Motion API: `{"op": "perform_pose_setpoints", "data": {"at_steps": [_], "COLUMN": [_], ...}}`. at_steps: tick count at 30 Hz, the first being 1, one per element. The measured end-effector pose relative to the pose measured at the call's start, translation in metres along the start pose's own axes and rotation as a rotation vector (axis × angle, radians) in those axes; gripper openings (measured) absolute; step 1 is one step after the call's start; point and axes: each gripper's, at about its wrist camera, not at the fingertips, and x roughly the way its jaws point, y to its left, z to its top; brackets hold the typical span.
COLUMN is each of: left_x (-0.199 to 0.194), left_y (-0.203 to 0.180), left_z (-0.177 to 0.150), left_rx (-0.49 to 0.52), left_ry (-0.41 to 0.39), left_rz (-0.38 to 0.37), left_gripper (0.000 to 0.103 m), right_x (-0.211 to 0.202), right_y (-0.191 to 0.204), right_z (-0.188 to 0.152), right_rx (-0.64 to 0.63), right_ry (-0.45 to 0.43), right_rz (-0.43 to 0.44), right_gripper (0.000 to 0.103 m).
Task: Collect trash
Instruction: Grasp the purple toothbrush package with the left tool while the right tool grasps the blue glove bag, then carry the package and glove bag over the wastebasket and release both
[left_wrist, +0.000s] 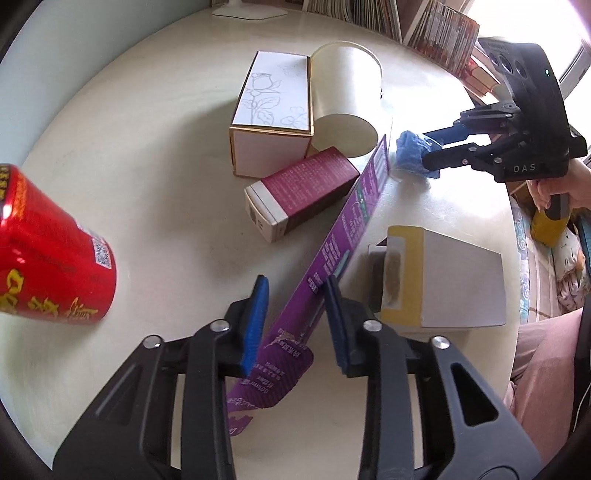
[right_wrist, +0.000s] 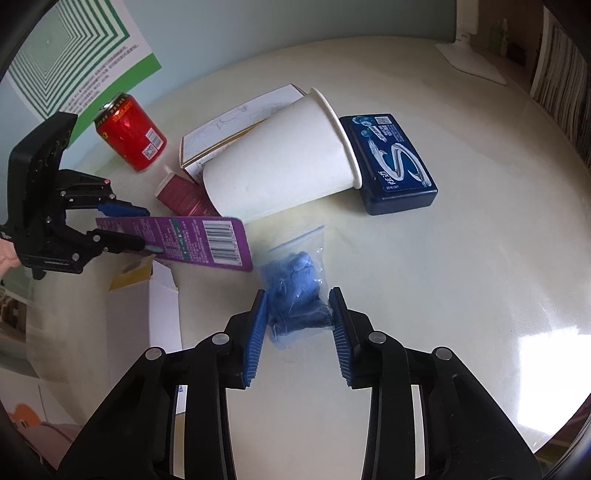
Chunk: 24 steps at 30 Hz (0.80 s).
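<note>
Trash lies scattered over a pale round table (right_wrist: 424, 277). The left gripper (left_wrist: 295, 291) straddles a flattened purple carton (left_wrist: 332, 254) that stands on edge; its right pad touches the carton's face, while the left pad stands just clear, so the jaws are nearly together but not clamped. From the right wrist view the same carton (right_wrist: 192, 240) runs between those fingers. The right gripper (right_wrist: 298, 301) has its blue pads pressed against both sides of a clear plastic bag (right_wrist: 295, 280) stuffed with something blue, which rests on the table just in front of a paper cup (right_wrist: 277, 162) lying on its side. Behind the cup sit a white box with a rose drawing (left_wrist: 269, 110) and a maroon box (left_wrist: 306, 188); a dark blue tin (right_wrist: 391, 162) touches the cup's rim. A red can (right_wrist: 129, 133) stands near the wall, and a white and yellow box (left_wrist: 443, 277) stands beside the purple carton
</note>
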Motion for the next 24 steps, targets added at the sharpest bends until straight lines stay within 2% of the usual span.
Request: {"op": "perform_pose_setpoints", "data": {"at_steps": [2,5,9,19,24], "left_x": [-0.005,-0.007,-0.01,-0.038,-0.054], "left_y": [0.001,-0.005,-0.018,-0.035,-0.037], "left_z": [-0.003,-0.009,-0.012,-0.014,-0.015], "left_rx": [-0.019,0.002,0.0,-0.071,-0.092], "left_ry": [-0.004,0.01,0.019,-0.059,-0.07], "left_rz": [0.007,0.036,0.062,0.112,0.15], "left_gripper": [0.015,0.009,0.008,0.007,0.007], "right_x": [-0.004,-0.011,-0.023,-0.051,-0.064], "right_y": [-0.003,-0.007,-0.014,-0.025,-0.033], "right_z": [-0.003,-0.007,-0.014,-0.031,-0.04], "right_rx": [0.016,0.044,0.081,0.125,0.142], "right_ry": [-0.007,-0.019,-0.047,-0.106,-0.137], "right_rz": [0.005,0.015,0.025,0.035,0.036], "right_gripper": [0.028,0.028,0.028,0.028,0.028]}}
